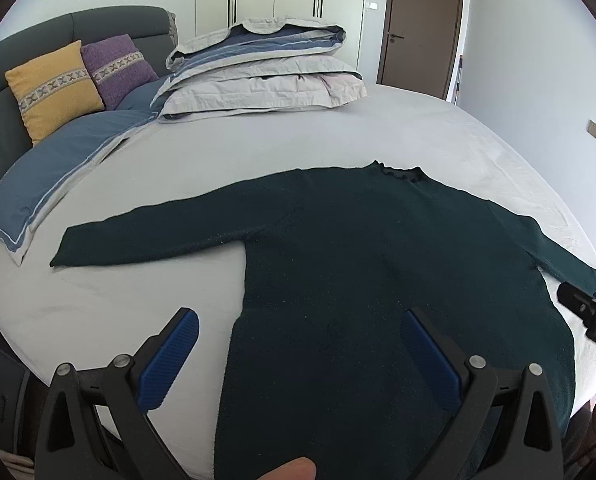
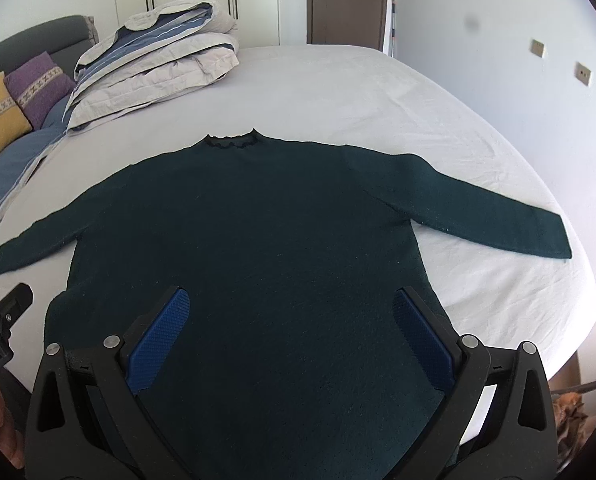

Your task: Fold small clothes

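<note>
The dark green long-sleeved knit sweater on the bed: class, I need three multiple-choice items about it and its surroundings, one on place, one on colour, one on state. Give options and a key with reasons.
1. Where does the dark green long-sleeved knit sweater lie?
A. Flat on the pale grey bed sheet
B. On top of the folded duvet
C. Over the headboard

2. What colours are the two square cushions by the grey headboard?
A. Red and white
B. Yellow and purple
C. Both blue

3. How are the sweater's sleeves?
A. Folded across the chest
C. Rolled up to the elbows
B. Spread out to both sides

Key: 1 A, since the sheet shows all around it and the folded grey and blue duvet sits apart, further up the bed. 2 B, one of each colour, side by side. 3 B, both wrist views show each sleeve stretched outward; the left gripper and right gripper hover open above the hem.
</note>
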Demonstrator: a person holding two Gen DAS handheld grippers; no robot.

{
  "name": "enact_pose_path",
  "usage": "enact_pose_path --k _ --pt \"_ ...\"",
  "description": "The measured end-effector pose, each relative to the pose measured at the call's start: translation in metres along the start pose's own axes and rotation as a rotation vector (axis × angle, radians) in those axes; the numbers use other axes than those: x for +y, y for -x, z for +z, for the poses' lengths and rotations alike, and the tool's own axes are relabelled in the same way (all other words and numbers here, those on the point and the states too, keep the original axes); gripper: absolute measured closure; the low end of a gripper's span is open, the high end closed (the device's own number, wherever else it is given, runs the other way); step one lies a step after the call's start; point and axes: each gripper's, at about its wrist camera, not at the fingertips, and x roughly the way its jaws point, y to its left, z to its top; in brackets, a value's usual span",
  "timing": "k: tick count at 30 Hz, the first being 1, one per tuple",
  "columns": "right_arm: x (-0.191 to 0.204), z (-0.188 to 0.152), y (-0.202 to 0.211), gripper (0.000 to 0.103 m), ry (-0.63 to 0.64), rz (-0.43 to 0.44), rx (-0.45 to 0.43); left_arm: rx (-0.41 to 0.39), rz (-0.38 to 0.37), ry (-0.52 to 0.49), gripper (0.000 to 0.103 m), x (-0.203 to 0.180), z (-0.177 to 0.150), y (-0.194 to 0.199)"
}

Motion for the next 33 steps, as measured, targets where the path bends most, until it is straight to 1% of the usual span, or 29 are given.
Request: enact_pose_path --k 3,6,7,9,10,12,14,16,18,19,20,21,22,24,25,26,27,29,31,33 --pt "-0.069 0.008 -0.008 0.000 -0.166 0.028 -0.037 0.026 -0.011 0.032 0.000 0.003 -0.001 -0.011" --pt "-0.162 0.009 -0.019 0.000 -0.384 0.019 -0.069 0.065 -0.021 0.065 0.000 0.004 0.001 -0.024" --pt "-0.196 0.007 -0.025 0.000 -0.462 0.014 -0.075 0.068 -0.017 0.070 0.000 0.003 0.001 -0.028" --pt "-0.266 -0.001 -0.034 0.001 -0.626 0.003 -0.091 0.047 -0.018 0.078 0.000 0.000 0.002 -0.032" --pt "-0.301 -0.007 -0.039 0.003 -0.704 -0.003 -0.108 0.032 -0.019 0.074 0.000 -0.003 0.003 -0.034" --pt "-0.359 -0.021 -0.045 0.006 -0.836 -0.016 -0.140 0.010 -0.026 0.065 0.000 -0.009 0.006 -0.038" --pt "-0.406 -0.030 -0.055 0.013 -0.920 0.012 -0.169 0.016 -0.014 0.058 0.000 -0.016 0.009 -0.045" --pt "-0.441 -0.036 -0.069 0.020 -0.980 0.019 -0.155 0.033 0.003 0.041 0.000 -0.023 0.014 -0.054" --pt "-0.467 -0.040 -0.086 0.027 -1.027 0.045 -0.153 0.070 0.031 0.035 0.000 -0.028 0.017 -0.061" --pt "-0.477 -0.039 -0.092 0.031 -1.040 0.055 -0.161 0.096 0.032 0.037 0.000 -0.030 0.019 -0.065" --pt "-0.483 -0.036 -0.096 0.032 -1.046 0.056 -0.173 0.118 0.016 0.032 0.000 -0.033 0.021 -0.069" --pt "-0.487 -0.033 -0.101 0.032 -1.044 0.056 -0.183 0.121 0.006 0.019 0.000 -0.037 0.023 -0.071" --pt "-0.493 -0.028 -0.107 0.033 -1.041 0.055 -0.192 0.113 0.011 -0.002 0.000 -0.041 0.024 -0.073" --pt "-0.496 -0.016 -0.122 0.043 -1.033 0.051 -0.188 0.118 0.014 -0.029 0.000 -0.049 0.025 -0.078" --pt "-0.496 -0.014 -0.129 0.053 -1.030 0.047 -0.180 0.127 0.000 -0.031 0.000 -0.052 0.026 -0.081" --pt "-0.499 -0.011 -0.137 0.066 -1.027 0.043 -0.168 0.133 -0.018 -0.028 0.000 -0.054 0.027 -0.084" --pt "-0.503 -0.008 -0.144 0.072 -1.022 0.040 -0.154 0.138 -0.036 -0.022 0.000 -0.055 0.027 -0.086" --pt "-0.503 -0.001 -0.152 0.088 -1.001 0.030 -0.144 0.146 -0.076 -0.011 0.000 -0.057 0.029 -0.090" --pt "-0.496 0.010 -0.157 0.094 -0.962 0.017 -0.128 0.154 -0.129 0.009 0.000 -0.058 0.030 -0.095" --pt "-0.479 0.026 -0.158 0.095 -0.890 0.007 -0.123 0.170 -0.193 0.043 0.000 -0.057 0.032 -0.101"
